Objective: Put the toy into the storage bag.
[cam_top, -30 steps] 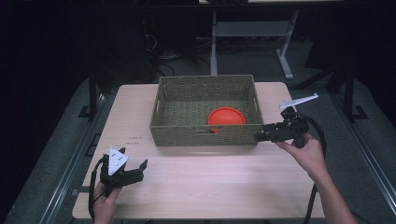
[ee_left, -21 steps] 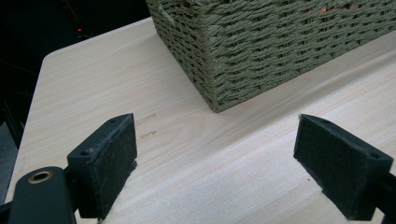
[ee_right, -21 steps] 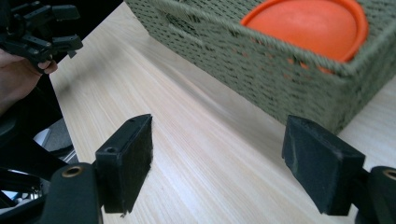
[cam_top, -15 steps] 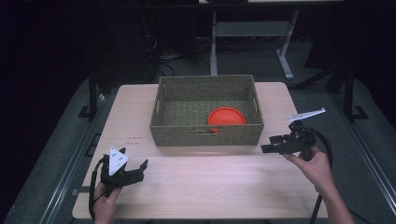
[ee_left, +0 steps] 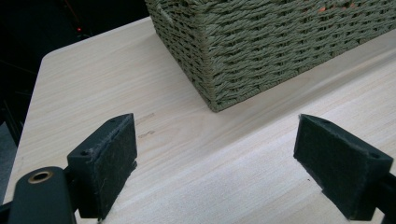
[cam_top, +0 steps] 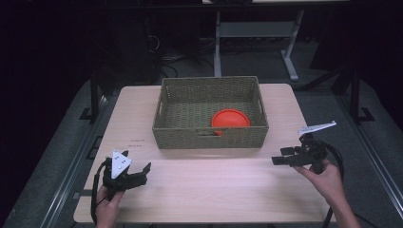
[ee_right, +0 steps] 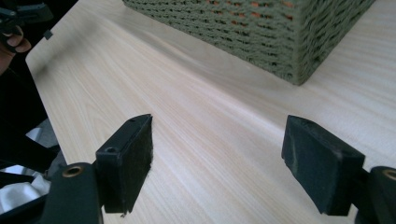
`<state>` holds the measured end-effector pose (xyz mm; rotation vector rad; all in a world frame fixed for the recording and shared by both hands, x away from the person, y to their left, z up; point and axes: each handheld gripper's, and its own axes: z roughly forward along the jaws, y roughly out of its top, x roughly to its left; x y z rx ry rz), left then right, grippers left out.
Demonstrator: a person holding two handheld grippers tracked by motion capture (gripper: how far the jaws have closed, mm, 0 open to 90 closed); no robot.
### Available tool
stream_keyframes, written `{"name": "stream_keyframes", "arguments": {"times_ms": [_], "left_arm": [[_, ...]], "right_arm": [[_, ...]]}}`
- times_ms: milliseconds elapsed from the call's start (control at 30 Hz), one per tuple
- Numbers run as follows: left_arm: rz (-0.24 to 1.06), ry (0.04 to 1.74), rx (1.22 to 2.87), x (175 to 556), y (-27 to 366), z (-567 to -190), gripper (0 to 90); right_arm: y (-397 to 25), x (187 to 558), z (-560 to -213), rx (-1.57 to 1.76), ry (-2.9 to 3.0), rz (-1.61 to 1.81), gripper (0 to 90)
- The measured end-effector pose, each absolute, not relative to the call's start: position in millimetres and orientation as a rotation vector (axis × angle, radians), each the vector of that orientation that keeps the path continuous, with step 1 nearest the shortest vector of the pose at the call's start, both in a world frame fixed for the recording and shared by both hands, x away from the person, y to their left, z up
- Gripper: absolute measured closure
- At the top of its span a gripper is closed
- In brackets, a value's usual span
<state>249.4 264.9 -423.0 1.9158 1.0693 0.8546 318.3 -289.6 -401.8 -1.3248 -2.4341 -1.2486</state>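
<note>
One orange disc (cam_top: pixel 230 118) lies flat inside the woven basket (cam_top: pixel 209 136), against its near wall toward the right end, so it seems already stowed. Both claws stand spread and empty, well apart near the desk (cam_top: pixel 214 185) front corners: left claw (cam_top: pixel 142 172), right claw (cam_top: pixel 280 157).

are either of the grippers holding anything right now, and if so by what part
Nothing is held. The left hand-held gripper and the right hand-held gripper both have their jaws wide apart over bare table.
</note>
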Motion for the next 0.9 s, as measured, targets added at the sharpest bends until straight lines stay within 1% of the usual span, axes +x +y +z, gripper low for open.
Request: {"name": "stream_keyframes", "arguments": {"times_ms": [167,500,733,833,900], "left_arm": [[0.854,1.066,1.921,249.7,263.7,-423.4,12.8],[0.852,1.067,1.923,249.4,263.1,-423.5,12.8],[0.853,1.062,1.926,249.5,262.6,-423.8,12.8],[0.851,1.066,1.930,249.9,262.2,-423.8,12.8],[0.853,1.059,1.935,250.1,261.7,-424.2,12.8]], "right_arm": [[-296.8,311.4,-413.4,-1.339,-2.400,-1.261,24.0],[-302.6,299.4,-424.0,-1.349,-2.393,-1.272,24.0],[-303.8,283.3,-436.3,-1.354,-2.377,-1.291,22.9],[-302.7,268.9,-439.3,-1.352,-2.352,-1.379,22.0],[-302.3,266.4,-439.9,-1.351,-2.369,-1.386,21.5]]}}
